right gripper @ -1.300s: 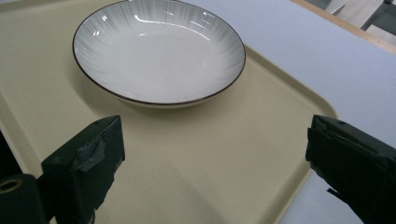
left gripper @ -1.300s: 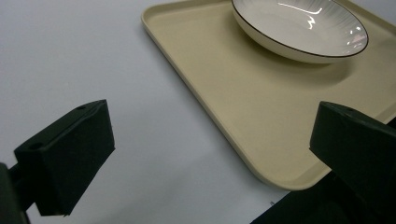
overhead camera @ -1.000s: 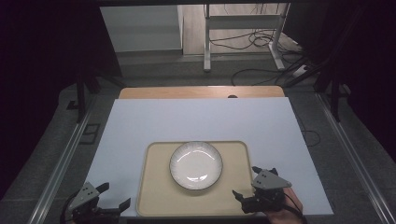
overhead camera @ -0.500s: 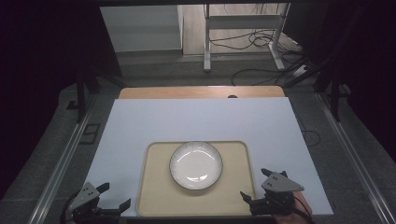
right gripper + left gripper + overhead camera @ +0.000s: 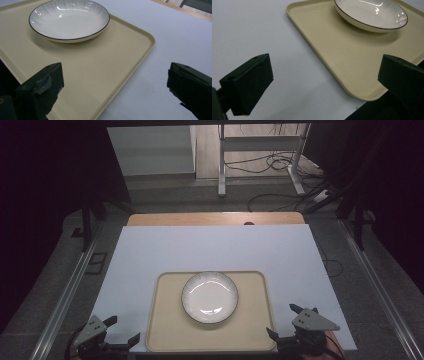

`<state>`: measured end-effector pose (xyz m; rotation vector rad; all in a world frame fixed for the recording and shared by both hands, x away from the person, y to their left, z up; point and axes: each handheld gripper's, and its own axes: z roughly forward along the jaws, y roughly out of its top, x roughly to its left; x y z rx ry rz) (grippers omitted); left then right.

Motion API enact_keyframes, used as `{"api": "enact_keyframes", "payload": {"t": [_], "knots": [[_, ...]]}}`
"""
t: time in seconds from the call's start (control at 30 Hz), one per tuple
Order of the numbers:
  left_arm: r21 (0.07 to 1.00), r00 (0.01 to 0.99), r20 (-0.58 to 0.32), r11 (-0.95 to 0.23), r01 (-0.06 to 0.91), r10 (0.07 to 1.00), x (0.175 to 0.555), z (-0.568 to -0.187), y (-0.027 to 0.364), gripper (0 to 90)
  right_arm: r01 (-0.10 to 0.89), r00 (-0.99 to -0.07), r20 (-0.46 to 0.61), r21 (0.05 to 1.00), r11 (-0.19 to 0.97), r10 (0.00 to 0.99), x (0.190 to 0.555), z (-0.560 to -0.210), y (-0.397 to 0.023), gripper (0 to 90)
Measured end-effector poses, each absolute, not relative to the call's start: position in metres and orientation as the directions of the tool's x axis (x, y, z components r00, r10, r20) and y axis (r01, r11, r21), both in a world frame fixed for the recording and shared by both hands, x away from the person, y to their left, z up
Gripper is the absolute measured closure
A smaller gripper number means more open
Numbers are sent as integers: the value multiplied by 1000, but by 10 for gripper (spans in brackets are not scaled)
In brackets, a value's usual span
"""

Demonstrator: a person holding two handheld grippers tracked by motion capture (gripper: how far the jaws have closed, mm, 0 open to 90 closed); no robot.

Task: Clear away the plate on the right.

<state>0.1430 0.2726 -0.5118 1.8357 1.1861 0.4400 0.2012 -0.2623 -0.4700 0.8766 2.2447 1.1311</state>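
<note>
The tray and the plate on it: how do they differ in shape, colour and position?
The tray is rectangular with rounded corners, while the plate is round. The tray is plain beige; the plate is white with a thin dark rim and fine grey lines running toward its edge. The tray lies directly on the white table, whereas the plate sits on the tray. Both are shallow, empty and flat, and neither gripper touches them.

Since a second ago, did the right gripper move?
Yes. The right gripper slid outward and toward the person: it was over the tray's right edge, and now sits at its near right corner, jaws open.
</note>
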Motion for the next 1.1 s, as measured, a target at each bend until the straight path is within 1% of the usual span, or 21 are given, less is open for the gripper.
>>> {"api": "enact_keyframes", "payload": {"t": [0.33,0.5,0.63,0.9,1.1], "knots": [[822,475,-152,-156,548,867,142,-512,272,0,339,-666,-104,840,424,739,195,-471,-276,8],[821,478,-149,-162,548,866,142,-512,272,0,356,-658,-50,859,369,751,192,-472,-286,8],[820,478,-148,-162,549,866,142,-512,272,0,366,-644,-33,864,345,764,190,-473,-293,8],[817,475,-152,-160,553,867,143,-512,272,0,386,-625,-48,848,362,779,187,-480,-304,8],[815,471,-156,-157,558,868,144,-512,271,0,415,-617,-23,840,350,787,187,-484,-311,8]]}}
